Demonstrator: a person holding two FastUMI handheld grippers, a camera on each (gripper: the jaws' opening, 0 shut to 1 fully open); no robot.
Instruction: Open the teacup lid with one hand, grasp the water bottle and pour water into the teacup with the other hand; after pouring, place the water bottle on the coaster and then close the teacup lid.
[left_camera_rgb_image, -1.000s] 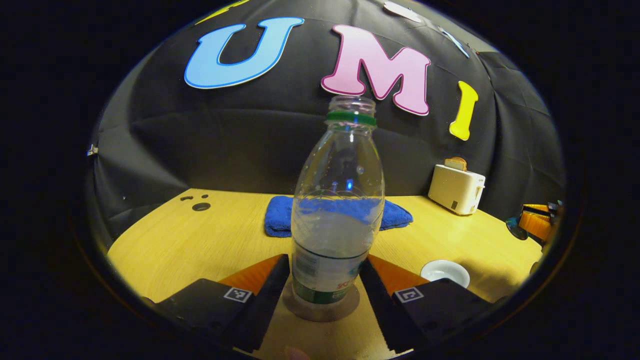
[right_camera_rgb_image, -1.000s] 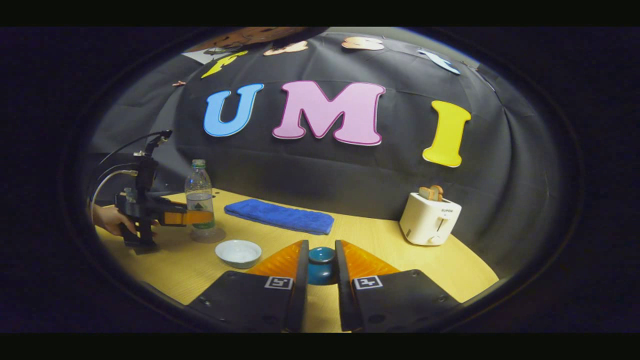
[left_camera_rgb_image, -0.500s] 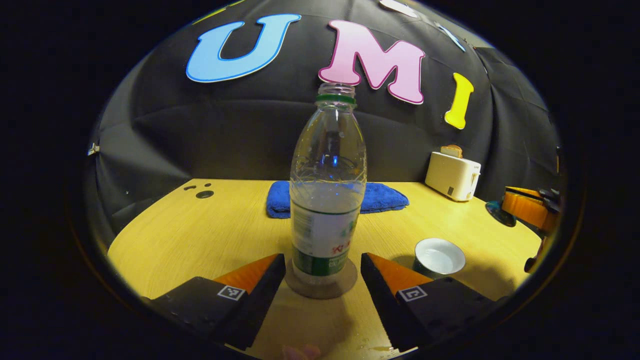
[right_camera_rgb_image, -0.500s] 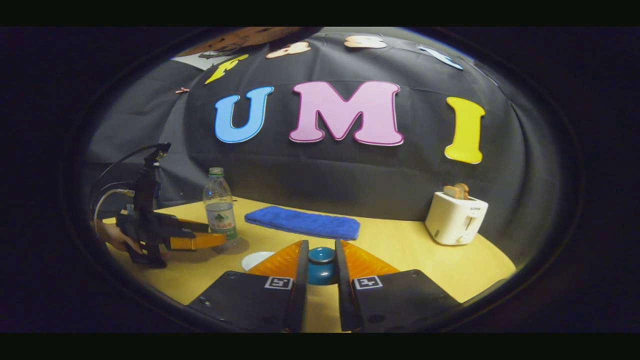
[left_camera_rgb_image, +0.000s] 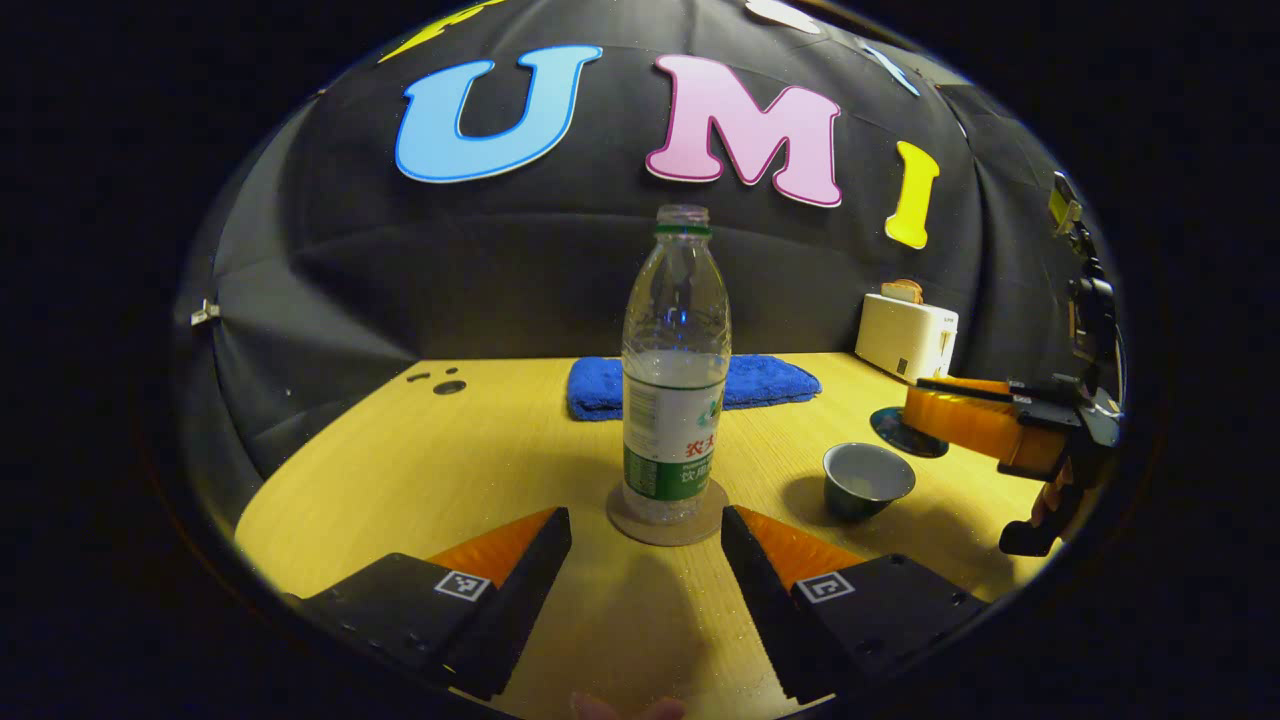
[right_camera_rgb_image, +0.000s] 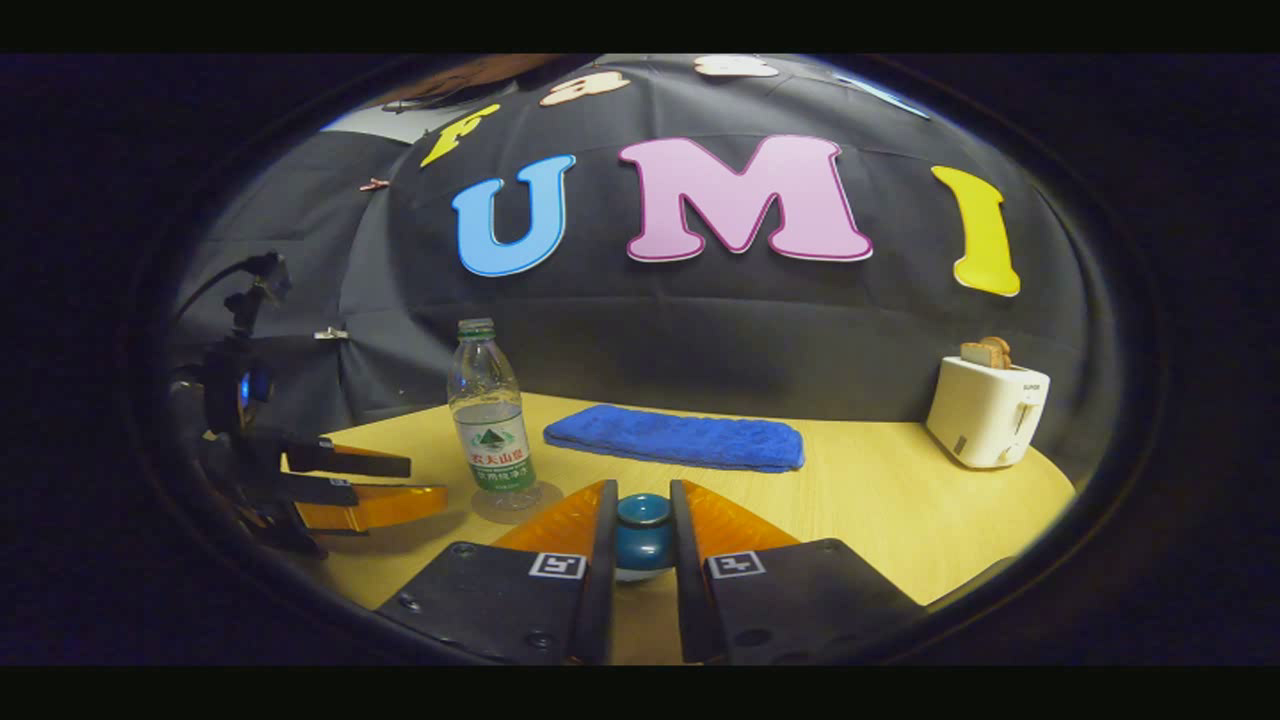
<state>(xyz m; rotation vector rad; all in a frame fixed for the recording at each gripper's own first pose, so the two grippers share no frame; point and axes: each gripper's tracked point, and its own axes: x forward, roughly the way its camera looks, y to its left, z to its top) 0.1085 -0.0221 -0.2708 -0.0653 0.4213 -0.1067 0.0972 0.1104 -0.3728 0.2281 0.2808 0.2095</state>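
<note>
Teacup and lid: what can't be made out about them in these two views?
- Water level in the teacup, left gripper view: too small and dim to tell.
- Most of the lid, right gripper view: the right gripper fingers cover its sides; its knob shows.
- Bottle label, left gripper view: too small to read.

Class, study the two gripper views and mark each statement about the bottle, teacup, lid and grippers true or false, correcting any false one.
1. The water bottle stands upright on the coaster. True.
2. The left gripper is shut on the bottle. False: its fingers are open, short of it.
3. The teacup is uncovered. True.
4. The right gripper holds the towel. False: it is shut on the lid.
5. The toaster lies tipped over. False: it stands upright.
</note>
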